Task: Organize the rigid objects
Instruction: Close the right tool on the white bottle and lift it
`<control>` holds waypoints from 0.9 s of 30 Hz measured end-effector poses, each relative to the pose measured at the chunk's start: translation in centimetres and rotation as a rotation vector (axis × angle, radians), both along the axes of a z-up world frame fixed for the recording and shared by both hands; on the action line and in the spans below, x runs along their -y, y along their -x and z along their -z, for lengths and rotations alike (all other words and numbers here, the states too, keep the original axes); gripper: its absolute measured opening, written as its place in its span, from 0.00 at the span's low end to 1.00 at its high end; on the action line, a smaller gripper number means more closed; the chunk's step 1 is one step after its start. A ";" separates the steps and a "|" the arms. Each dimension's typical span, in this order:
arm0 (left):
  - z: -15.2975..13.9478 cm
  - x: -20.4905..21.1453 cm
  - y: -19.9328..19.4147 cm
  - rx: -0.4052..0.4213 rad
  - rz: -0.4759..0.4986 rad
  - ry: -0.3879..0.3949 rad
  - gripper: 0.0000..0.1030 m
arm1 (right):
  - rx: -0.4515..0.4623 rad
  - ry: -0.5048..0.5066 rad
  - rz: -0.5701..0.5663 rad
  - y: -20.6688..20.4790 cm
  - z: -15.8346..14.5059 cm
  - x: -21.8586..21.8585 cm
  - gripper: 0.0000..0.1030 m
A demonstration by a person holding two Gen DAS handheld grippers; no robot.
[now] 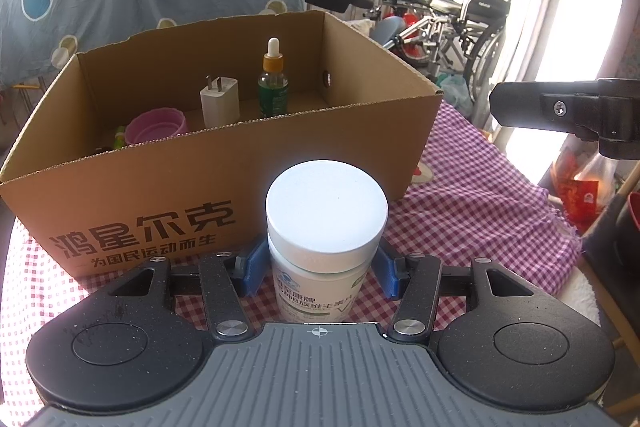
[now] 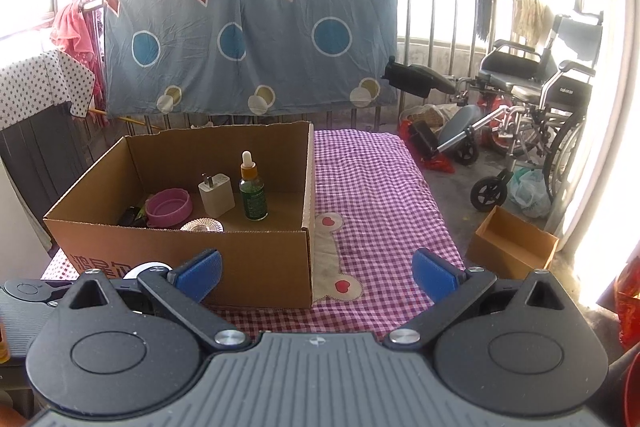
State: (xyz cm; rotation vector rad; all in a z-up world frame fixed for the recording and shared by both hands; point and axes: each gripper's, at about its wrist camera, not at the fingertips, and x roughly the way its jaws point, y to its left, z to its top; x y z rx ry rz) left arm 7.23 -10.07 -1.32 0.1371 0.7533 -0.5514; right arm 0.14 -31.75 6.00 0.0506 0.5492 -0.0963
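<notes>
Left wrist view: the cardboard box [image 1: 224,187] fills the middle left of the frame, its near wall printed in dark Chinese characters, 鸿星尔克 above a smaller line 为国民运动而生. Inside stand a white plug adapter [image 1: 219,100], a green dropper bottle [image 1: 273,83] with an orange collar, and a pink round lid [image 1: 157,127]. At lower centre the left gripper [image 1: 320,267] holds a white pill jar [image 1: 326,247] upright, its blue fingers [image 1: 253,269] pressed against the jar's sides just under the wide white cap. The jar's label carries Chinese print, only partly legible. The jar sits just in front of the box's near wall, above the purple checked tablecloth [image 1: 472,203].

Right wrist view: the right gripper [image 2: 318,273] at the bottom has its blue fingers [image 2: 200,273] spread wide with nothing between them. The box lies at centre left; only part of its printing shows at the lower left. A wheelchair [image 2: 532,115] stands at the right.
</notes>
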 end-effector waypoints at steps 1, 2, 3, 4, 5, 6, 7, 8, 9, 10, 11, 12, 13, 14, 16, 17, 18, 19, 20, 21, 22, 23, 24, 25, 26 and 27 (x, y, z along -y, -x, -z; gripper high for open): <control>0.0 0.0 0.0 0.001 0.001 0.000 0.53 | 0.011 0.001 -0.012 0.1 -0.1 0.0 1.00; 0.0 -0.1 0.0 0.001 0.002 0.000 0.53 | 0.020 0.000 -0.025 0.2 -0.1 0.0 1.00; 0.0 -0.1 0.0 0.002 0.003 0.000 0.53 | 0.028 -0.004 -0.038 0.3 -0.1 0.0 1.00; 0.0 0.0 0.1 0.002 0.003 0.000 0.53 | 0.037 -0.013 -0.056 0.3 -0.1 0.0 1.00; 0.0 -0.1 0.1 0.003 0.004 -0.001 0.53 | 0.042 -0.022 -0.066 0.4 -0.1 0.0 1.00; 0.0 -0.1 0.1 0.003 0.004 -0.001 0.53 | 0.045 -0.036 -0.076 0.4 -0.1 0.0 1.00; 0.0 -0.1 0.1 0.003 0.004 -0.001 0.53 | 0.045 -0.051 -0.084 0.3 -0.1 0.1 1.00; 0.0 -0.1 0.1 0.003 0.004 -0.001 0.53 | 0.045 -0.065 -0.091 0.3 0.0 0.2 1.00; 0.0 -0.1 0.1 0.004 0.005 -0.002 0.53 | 0.044 -0.081 -0.097 0.2 0.0 0.3 1.00; 0.0 -0.1 0.1 0.004 0.005 -0.001 0.54 | 0.043 -0.094 -0.100 0.2 0.1 0.3 1.00; 0.0 -0.1 0.1 0.004 0.005 0.000 0.54 | 0.041 -0.102 -0.102 0.1 0.1 0.4 1.00; 0.0 -0.1 0.1 0.004 0.005 -0.001 0.54 | 0.039 -0.116 -0.105 0.2 0.2 0.4 1.00; 0.0 -0.1 0.1 0.004 0.005 -0.001 0.54 | 0.038 -0.124 -0.107 0.2 0.2 0.4 1.00; 0.0 0.0 0.1 0.005 0.005 -0.001 0.54 | 0.036 -0.136 -0.109 0.1 0.3 0.5 1.00; 0.0 -0.1 0.1 0.006 0.006 -0.001 0.54 | 0.028 -0.165 -0.115 0.0 0.4 0.7 1.00; 0.0 -0.1 0.1 0.006 0.006 -0.001 0.54 | 0.023 -0.177 -0.118 0.0 0.5 0.8 1.00; 0.0 -0.1 0.1 0.006 0.006 -0.002 0.54 | 0.019 -0.190 -0.120 0.0 0.6 0.8 1.00; 0.0 -0.1 0.1 0.008 0.009 -0.003 0.54 | 0.018 -0.200 -0.124 0.0 0.6 0.9 1.00; 0.0 -0.1 0.1 0.008 0.009 -0.003 0.54 | 0.018 -0.207 -0.128 0.0 0.7 0.9 1.00; -0.1 -0.2 0.1 0.010 0.012 -0.003 0.54 | 0.020 -0.213 -0.131 0.0 0.8 0.9 1.00; -0.1 -0.2 0.1 0.011 0.012 -0.003 0.54 | 0.020 -0.216 -0.133 0.0 0.8 0.9 1.00; -0.1 -0.3 0.0 0.012 0.013 -0.004 0.54 | 0.021 -0.218 -0.135 0.0 0.9 0.9 1.00; -0.1 -0.3 0.0 0.012 0.014 -0.005 0.54 | 0.022 -0.223 -0.137 0.0 1.0 0.7 1.00; 0.0 -0.3 0.0 0.012 0.015 -0.005 0.54 | 0.022 -0.230 -0.140 -0.1 1.0 0.6 1.00; 0.0 -0.3 0.0 0.013 0.016 -0.005 0.54 | 0.021 -0.237 -0.141 -0.1 1.1 0.6 1.00; 0.0 -0.4 0.0 0.015 0.017 -0.006 0.54 | 0.019 -0.243 -0.141 -0.1 1.3 0.6 1.00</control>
